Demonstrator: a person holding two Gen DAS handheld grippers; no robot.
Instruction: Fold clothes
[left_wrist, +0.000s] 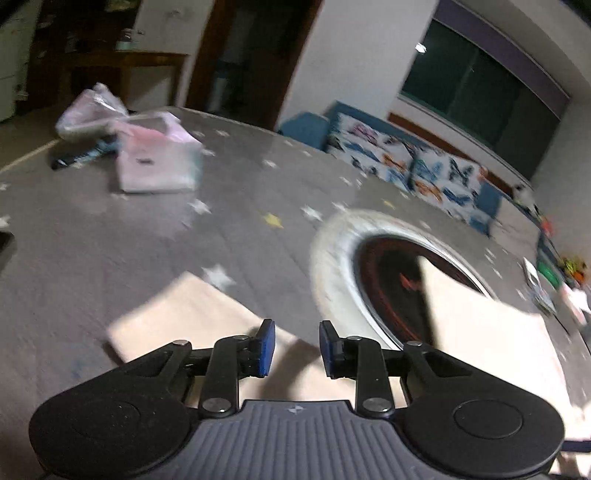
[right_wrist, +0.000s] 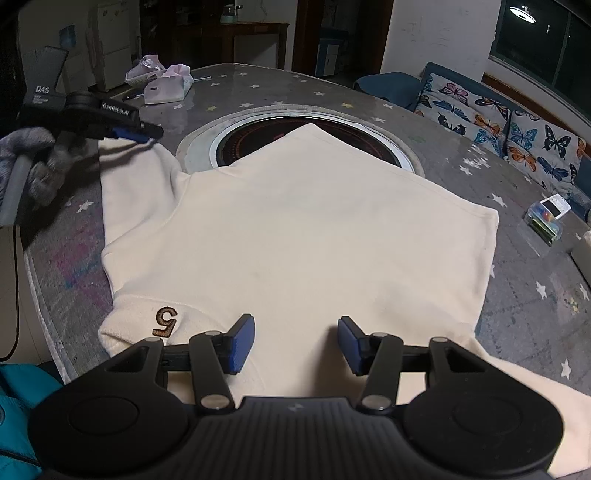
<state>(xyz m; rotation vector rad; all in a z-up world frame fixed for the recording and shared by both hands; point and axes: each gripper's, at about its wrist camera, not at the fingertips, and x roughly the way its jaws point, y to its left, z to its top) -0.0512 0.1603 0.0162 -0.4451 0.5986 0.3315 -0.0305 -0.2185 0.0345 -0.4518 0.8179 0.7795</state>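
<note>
**Cream sweatshirt spread flat, both grippers open above it**

I see a cream sweatshirt (right_wrist: 295, 236) lying flat on the grey star-patterned surface (right_wrist: 517, 295), its far edge overlapping a round inset cooktop (right_wrist: 258, 142). My right gripper (right_wrist: 295, 345) hovers over the near hem, fingers apart, nothing between them. My left gripper (left_wrist: 297, 349), held at the far left by a hand in a fuzzy grey sleeve (right_wrist: 26, 144), sits over a sleeve with its blue pads (left_wrist: 269, 343) apart and clamping nothing. A brown numeral 5 (right_wrist: 165, 321) marks the near-left sleeve.

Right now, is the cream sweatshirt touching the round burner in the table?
Touching. The right wrist view shows the cream sweatshirt lying across the round burner.
</note>
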